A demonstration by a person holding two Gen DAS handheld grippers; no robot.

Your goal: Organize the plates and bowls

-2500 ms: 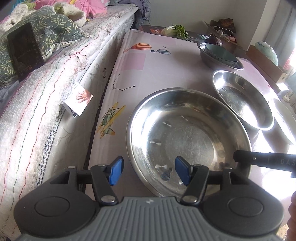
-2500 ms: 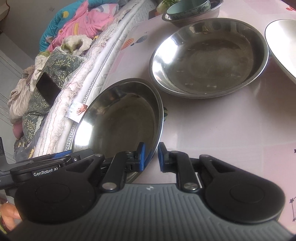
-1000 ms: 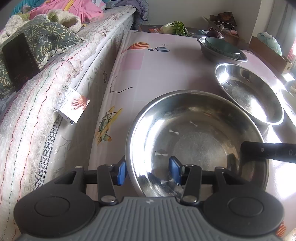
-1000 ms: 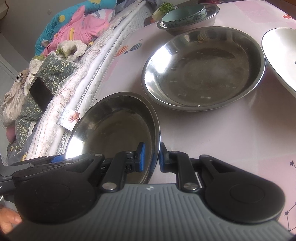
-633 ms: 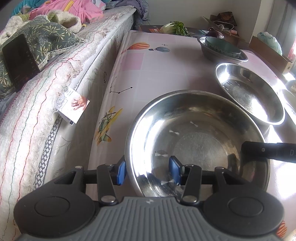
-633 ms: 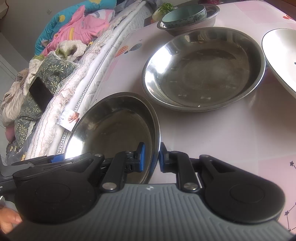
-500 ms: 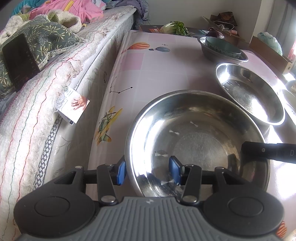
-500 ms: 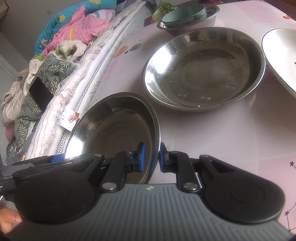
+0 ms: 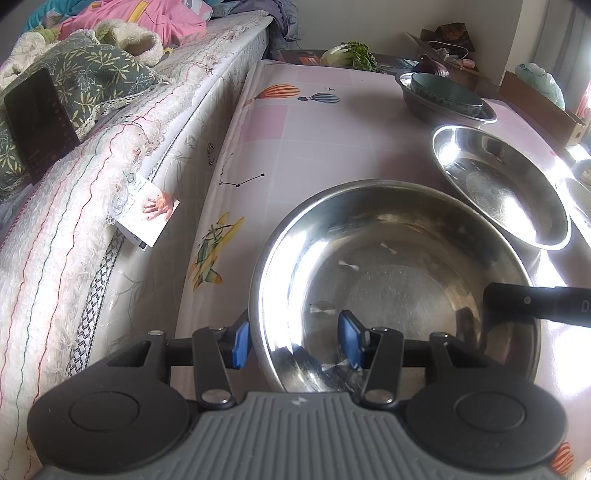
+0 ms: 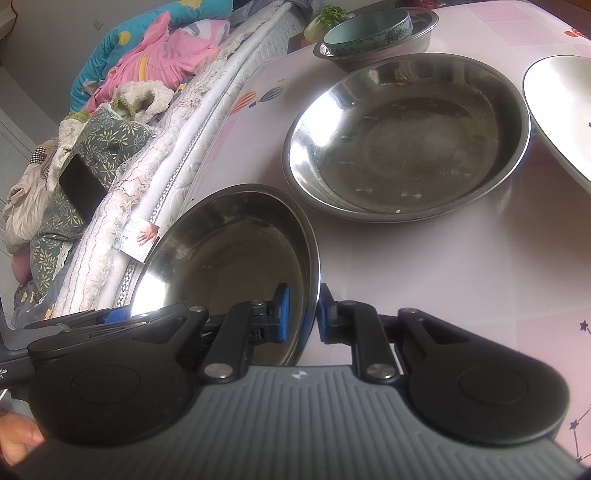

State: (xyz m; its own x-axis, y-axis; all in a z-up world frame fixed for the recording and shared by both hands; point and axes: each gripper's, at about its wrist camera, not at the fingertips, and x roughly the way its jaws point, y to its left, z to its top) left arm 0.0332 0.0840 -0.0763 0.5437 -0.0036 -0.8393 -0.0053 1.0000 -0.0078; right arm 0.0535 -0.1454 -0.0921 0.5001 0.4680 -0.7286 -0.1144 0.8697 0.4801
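A large steel bowl point(image 9: 399, 288) sits near the front left of the pink table point(image 9: 295, 147), and both grippers hold it. My left gripper point(image 9: 295, 343) straddles the near rim, one blue pad outside and the other against the inner wall. My right gripper point(image 10: 303, 317) is shut on the bowl's point(image 10: 236, 258) right rim, which runs thin between its pads. The right gripper's black finger point(image 9: 535, 306) shows at the bowl's right edge. From the right wrist, the bowl looks tilted.
A second large steel bowl point(image 10: 406, 147) lies just beyond. Behind it a teal ceramic bowl point(image 10: 369, 26) sits in a smaller steel bowl. A white plate point(image 10: 561, 110) is at the right. A bed point(image 9: 92, 184) with a phone and bedding runs along the table's left edge.
Since the oldest frames my left gripper's jaws have narrowed and come onto the bowl's near rim. Over the last second nothing has moved.
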